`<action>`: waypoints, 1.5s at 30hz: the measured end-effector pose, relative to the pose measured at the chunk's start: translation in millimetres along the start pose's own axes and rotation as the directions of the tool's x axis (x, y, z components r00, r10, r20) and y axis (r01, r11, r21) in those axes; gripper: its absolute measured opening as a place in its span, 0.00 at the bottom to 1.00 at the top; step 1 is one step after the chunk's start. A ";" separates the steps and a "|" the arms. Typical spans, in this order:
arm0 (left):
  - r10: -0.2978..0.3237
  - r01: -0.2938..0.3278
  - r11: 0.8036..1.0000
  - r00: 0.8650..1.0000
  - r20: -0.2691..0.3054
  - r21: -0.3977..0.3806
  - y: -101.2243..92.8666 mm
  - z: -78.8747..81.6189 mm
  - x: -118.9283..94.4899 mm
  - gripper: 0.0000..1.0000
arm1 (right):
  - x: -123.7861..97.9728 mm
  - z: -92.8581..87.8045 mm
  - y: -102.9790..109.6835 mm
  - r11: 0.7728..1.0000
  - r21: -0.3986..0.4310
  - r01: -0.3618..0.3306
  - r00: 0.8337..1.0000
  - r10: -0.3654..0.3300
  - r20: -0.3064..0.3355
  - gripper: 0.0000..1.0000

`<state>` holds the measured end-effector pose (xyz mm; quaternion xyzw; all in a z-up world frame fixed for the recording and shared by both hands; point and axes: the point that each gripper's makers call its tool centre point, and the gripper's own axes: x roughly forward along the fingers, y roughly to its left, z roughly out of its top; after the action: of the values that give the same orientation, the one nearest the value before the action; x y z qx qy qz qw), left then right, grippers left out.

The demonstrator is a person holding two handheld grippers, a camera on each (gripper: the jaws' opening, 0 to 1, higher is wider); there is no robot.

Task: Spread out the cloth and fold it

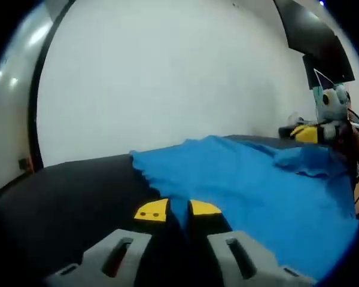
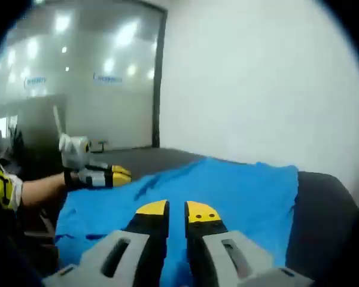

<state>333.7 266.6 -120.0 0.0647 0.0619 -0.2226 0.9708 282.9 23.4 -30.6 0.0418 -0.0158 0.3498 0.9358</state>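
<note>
The cloth runs off the edge of my left gripper view, and its near edge is hidden behind my jaws. It lies spread on the dark table, long axis running from my left gripper across to my right gripper. Both pairs of jaws are nearly closed, each pinching a cloth edge
</note>
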 end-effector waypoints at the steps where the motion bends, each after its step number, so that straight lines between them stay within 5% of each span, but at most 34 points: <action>1: -0.001 0.001 1.000 1.000 0.003 -0.001 -0.2 0.6 -0.1 0.15 | -9.9 9.6 -7.7 1.000 0.007 0.022 0.999 -0.022 0.025 0.14; 5: 0.001 -0.001 1.000 1.000 0.015 -0.005 0.2 3.1 -0.4 0.15 | -41.7 15.0 -17.0 1.000 -0.014 0.026 0.999 -0.025 0.037 0.24; 8: -0.010 0.011 1.000 0.999 0.044 -0.024 -0.9 8.2 -2.8 0.15 | -61.7 2.6 -25.3 0.998 -0.024 0.052 0.998 -0.051 0.024 0.33; 12: -0.003 0.005 0.999 0.998 0.061 -0.036 1.5 10.7 -3.0 0.15 | -81.6 -30.6 -42.3 0.988 -0.078 0.134 0.989 -0.138 -0.059 0.27; 14: -0.010 0.012 0.999 0.998 0.068 -0.036 0.2 11.6 -3.2 0.15 | -91.5 -54.8 -47.4 0.982 -0.098 0.163 0.971 -0.177 -0.162 0.17; 17: -0.013 0.015 0.999 0.997 0.072 -0.029 -1.4 12.1 -3.6 0.15 | -93.6 -64.0 -45.7 0.986 -0.070 0.154 0.970 -0.164 -0.177 0.13; 18: -0.014 0.016 0.999 0.997 0.072 -0.029 -1.8 12.0 -3.6 0.15 | -93.5 -70.4 -46.8 0.985 -0.072 0.156 0.965 -0.168 -0.201 0.13; 21: -0.013 0.015 1.000 0.997 0.071 -0.027 -1.9 11.8 -3.7 0.15 | -101.3 -110.3 -62.5 0.967 -0.179 0.181 0.901 -0.236 -0.363 0.12; 22: -0.017 0.019 0.999 0.997 0.073 -0.026 -2.7 12.1 -3.9 0.15 | -100.0 -114.2 -60.4 0.973 -0.153 0.173 0.909 -0.218 -0.356 0.11; 23: -0.023 0.025 0.999 0.997 0.080 -0.026 -3.7 13.3 -4.5 0.15 | -97.3 -99.7 -57.6 0.976 -0.139 0.170 0.941 -0.203 -0.270 0.11; 25: -0.041 0.045 0.998 0.994 0.101 -0.034 -5.5 17.0 -6.8 0.15 | -102.2 -87.4 -56.5 0.975 -0.155 0.157 0.950 -0.192 -0.246 0.09; 27: -0.079 0.088 0.995 0.985 0.155 -0.054 -11.2 27.2 -10.4 0.15 | -105.0 -59.7 -56.4 0.974 -0.134 0.181 0.974 -0.197 -0.110 0.09; 32: -0.180 0.195 0.980 0.956 0.230 -0.048 -39.0 46.6 -35.6 0.15 | -126.1 -25.0 -36.1 0.996 0.004 0.088 0.995 -0.088 0.051 0.14; 35: -0.273 0.266 0.962 0.927 0.258 0.064 -71.7 59.2 -56.6 0.20 | -134.9 -18.7 -22.5 1.000 -0.028 0.015 0.996 -0.013 0.084 0.35; 36: -0.324 0.305 0.946 0.913 0.248 0.112 -86.0 60.8 -63.5 0.29 | -135.6 -20.3 -16.6 0.994 -0.108 -0.007 0.998 0.014 0.060 0.45; 39: -0.541 0.490 0.832 0.822 0.181 0.262 -139.7 58.2 -90.1 0.59 | -135.2 -33.3 5.9 0.953 -0.287 -0.094 0.995 0.087 -0.039 0.68; 40: -0.606 0.537 0.771 0.784 0.135 0.341 -159.3 53.3 -101.4 0.68 | -133.7 -37.2 12.7 0.942 -0.317 -0.113 0.993 0.100 -0.057 0.68; 41: -0.638 0.563 0.730 0.764 0.091 0.387 -172.3 46.6 -107.7 0.75 | -132.2 -39.9 18.8 0.930 -0.345 -0.127 0.992 0.112 -0.064 0.67; 43: -0.669 0.613 0.656 0.742 -0.037 0.440 -192.0 20.6 -117.9 0.79 | -130.5 -52.1 27.8 0.911 -0.378 -0.163 0.985 0.126 -0.120 0.67; 45: -0.654 0.613 0.646 0.752 -0.085 0.455 -201.2 4.7 -119.3 0.75 | -129.3 -55.3 30.4 0.910 -0.382 -0.160 0.985 0.119 -0.128 0.65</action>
<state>138.9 136.9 -117.3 0.2549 -0.0157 -0.5584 0.7893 165.4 -33.3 -91.2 -0.1647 -0.0402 0.4072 0.8975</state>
